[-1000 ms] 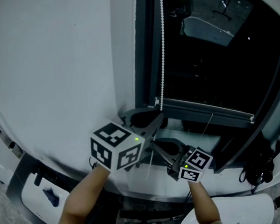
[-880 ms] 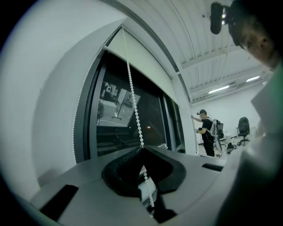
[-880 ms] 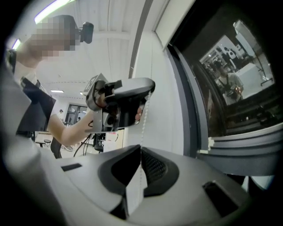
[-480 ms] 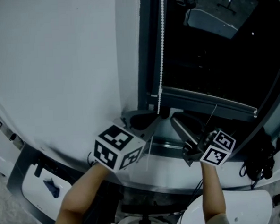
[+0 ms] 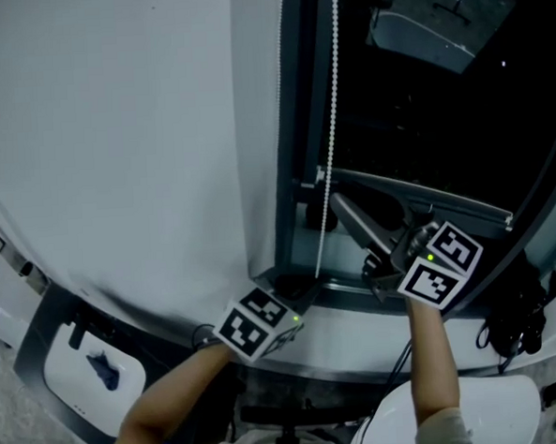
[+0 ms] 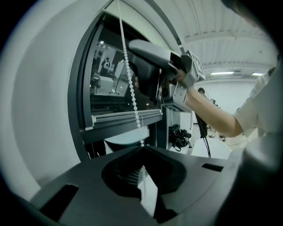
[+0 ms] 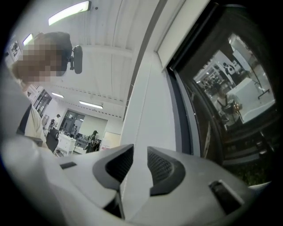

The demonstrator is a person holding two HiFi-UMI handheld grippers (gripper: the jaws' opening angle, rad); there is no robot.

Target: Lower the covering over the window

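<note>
The left gripper (image 5: 294, 289) is clamped on the bead chain (image 5: 332, 119) and has come down to the sill (image 5: 355, 326), drawing the chain with it; the right gripper (image 5: 345, 210) has just been opening, with nothing between its jaws, and has risen beside the chain; on this evidence a hand-over-hand pull is under way, with the right placed to take a higher grip. The chain hangs straight along the dark window frame (image 5: 291, 122); the covering's bottom rail (image 5: 427, 205) lies low across the dark glass, close above the sill.
</note>
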